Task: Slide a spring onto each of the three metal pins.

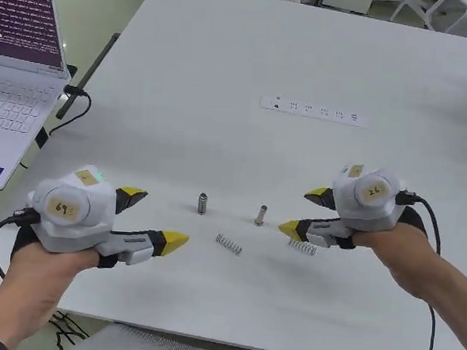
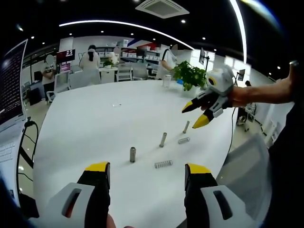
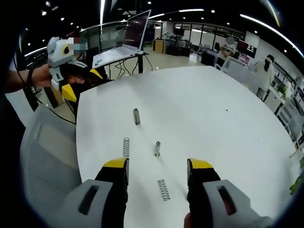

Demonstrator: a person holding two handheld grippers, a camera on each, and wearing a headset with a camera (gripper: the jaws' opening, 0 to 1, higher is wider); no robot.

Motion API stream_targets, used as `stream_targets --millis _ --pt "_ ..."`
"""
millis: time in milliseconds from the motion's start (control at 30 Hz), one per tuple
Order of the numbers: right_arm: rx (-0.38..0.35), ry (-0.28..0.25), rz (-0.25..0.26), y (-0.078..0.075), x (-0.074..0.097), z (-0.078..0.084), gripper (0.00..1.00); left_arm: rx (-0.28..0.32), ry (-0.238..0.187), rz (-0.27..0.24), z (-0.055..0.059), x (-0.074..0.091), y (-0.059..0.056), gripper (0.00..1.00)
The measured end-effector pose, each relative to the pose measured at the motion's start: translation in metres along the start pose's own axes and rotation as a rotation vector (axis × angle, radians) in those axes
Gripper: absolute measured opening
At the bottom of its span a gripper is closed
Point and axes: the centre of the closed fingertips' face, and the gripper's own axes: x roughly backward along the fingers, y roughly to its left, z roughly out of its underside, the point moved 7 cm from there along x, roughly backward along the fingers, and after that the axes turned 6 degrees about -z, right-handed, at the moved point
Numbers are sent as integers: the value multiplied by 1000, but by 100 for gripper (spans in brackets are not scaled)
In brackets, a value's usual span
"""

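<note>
- A pin wearing a spring [image 1: 202, 204] stands upright near the front of the white surface [image 1: 222, 103].
- A bare pin [image 1: 261, 215] stands upright to its right, apart from it.
- A loose spring [image 1: 228, 244] lies flat in front of the gap between the two pins and touches neither.
- A second loose spring [image 1: 301, 247] lies flat further right, just beside the lower tip of the right tongs.
- In the left gripper view, a slim metal piece [image 2: 186, 127] shows just under the right tongs' tips. I cannot tell whether it is a pin.
- The right tongs [image 1: 302, 212] are spread wide and hold nothing. They hover right of the bare pin and point toward it.
- The left tongs [image 1: 153, 216] are also released and empty. They hover left of the sprung pin, well apart from it.
- A laptop [image 1: 17, 90] sits open at the far left edge.
- A power strip [image 1: 315, 111] lies further back.
</note>
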Motion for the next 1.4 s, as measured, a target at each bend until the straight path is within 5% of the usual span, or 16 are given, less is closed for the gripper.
stream_targets --millis 867,1400 --pt "-236 -188 158 -3 76 46 62 9 -30 -8 -19 7 6 65" --pt "-277 -218 196 17 93 53 64 -5 -62 -32 -30 21 7 67"
